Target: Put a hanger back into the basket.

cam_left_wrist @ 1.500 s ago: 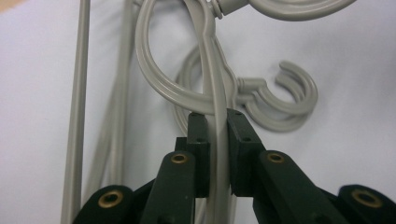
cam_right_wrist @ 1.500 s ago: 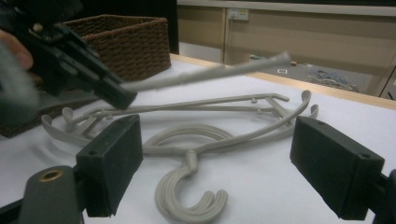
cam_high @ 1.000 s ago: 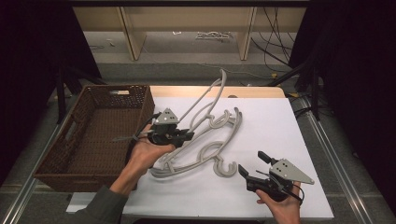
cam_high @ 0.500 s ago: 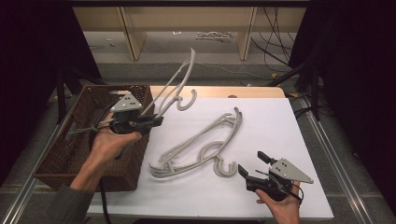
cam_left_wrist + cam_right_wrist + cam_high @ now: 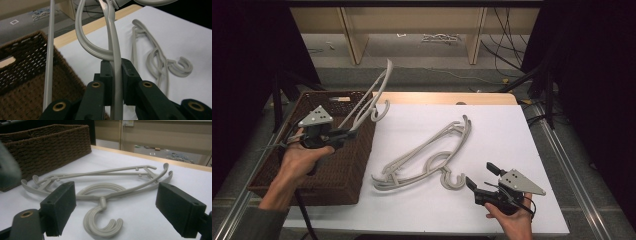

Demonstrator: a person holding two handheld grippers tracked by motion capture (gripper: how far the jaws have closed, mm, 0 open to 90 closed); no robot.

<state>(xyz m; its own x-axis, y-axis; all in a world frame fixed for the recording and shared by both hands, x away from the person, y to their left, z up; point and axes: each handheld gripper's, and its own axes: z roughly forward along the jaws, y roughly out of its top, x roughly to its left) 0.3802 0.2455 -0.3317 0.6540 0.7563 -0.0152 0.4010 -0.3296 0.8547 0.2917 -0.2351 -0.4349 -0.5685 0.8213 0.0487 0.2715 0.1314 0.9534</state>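
The left gripper [image 5: 343,134] pinches 1 grey hanger [image 5: 371,100] by its arm, jaws pressed tight on the plastic, and holds it tilted up over the right rim of the basket [image 5: 272,165] at the left of the table [image 5: 512,130]. In the left gripper view the hanger [image 5: 113,47] runs straight between the pads, gripped on a thin, smooth bar.

The main risk is the hanger swivelling in that narrow pinch: most of its length and its hook stick out far beyond the jaws, so the weight could twist it round. If it is lowered at this tilt, the hook or far end may catch the rim and leave it propped half out.

The right gripper [image 5: 482,182] rests near, jaws spread, facing 2 hangers [image 5: 427,157] stacked together. They look nested, so gripping 1 could drag the other along.
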